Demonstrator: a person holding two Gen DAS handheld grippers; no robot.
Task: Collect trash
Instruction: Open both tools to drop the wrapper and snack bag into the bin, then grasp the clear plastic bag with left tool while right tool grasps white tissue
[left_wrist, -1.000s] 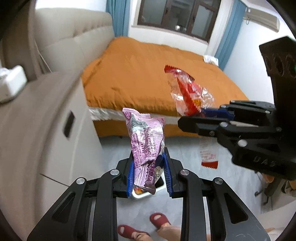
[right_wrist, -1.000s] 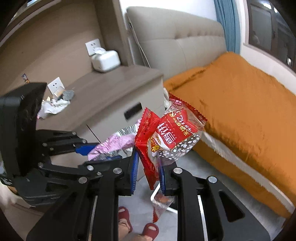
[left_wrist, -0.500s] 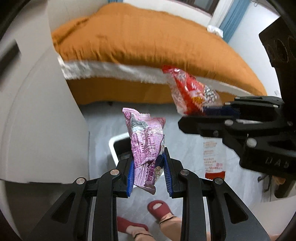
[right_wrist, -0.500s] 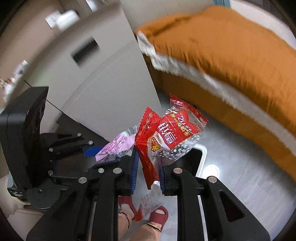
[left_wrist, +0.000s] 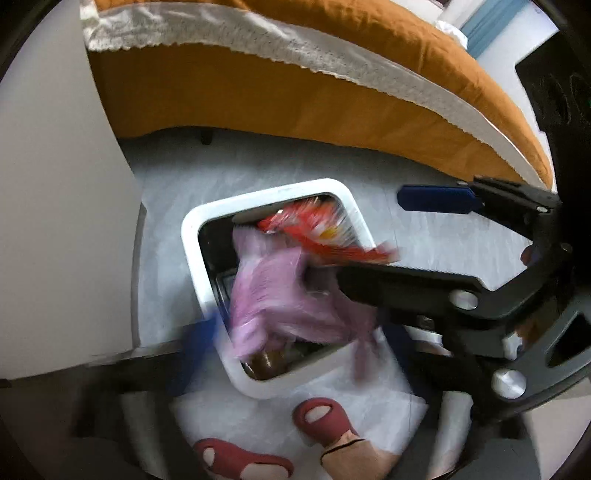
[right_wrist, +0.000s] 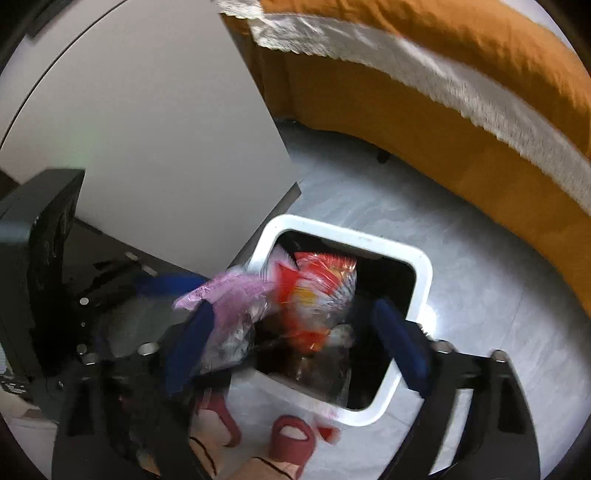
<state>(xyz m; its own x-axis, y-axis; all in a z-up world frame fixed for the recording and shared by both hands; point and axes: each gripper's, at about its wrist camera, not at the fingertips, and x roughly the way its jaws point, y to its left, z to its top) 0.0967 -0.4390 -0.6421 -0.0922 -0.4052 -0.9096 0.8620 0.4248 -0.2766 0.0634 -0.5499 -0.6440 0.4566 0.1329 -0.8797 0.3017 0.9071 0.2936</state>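
A white square trash bin (left_wrist: 192, 236) (right_wrist: 421, 280) stands on the grey floor, dark inside with trash in it. A purple snack wrapper (left_wrist: 280, 295) (right_wrist: 229, 291) and a red and clear snack wrapper (left_wrist: 321, 229) (right_wrist: 317, 291) are blurred in the air over the bin's mouth, free of any jaws. My left gripper (left_wrist: 295, 332) (right_wrist: 147, 284) is open over the bin's near side, its fingers blurred. My right gripper (right_wrist: 295, 343) (left_wrist: 388, 236) is open over the bin, blue pads wide apart.
A grey nightstand side panel (left_wrist: 55, 203) (right_wrist: 147, 129) stands just left of the bin. The bed with an orange cover (left_wrist: 295, 92) (right_wrist: 461, 110) runs along the far side. Feet in red slippers (left_wrist: 325, 421) (right_wrist: 291, 439) and a white plastic sheet (left_wrist: 258, 421) lie below the bin.
Both grippers tilted down over the bin and opened. The purple and the red wrappers left the jaws and are falling into the bin.
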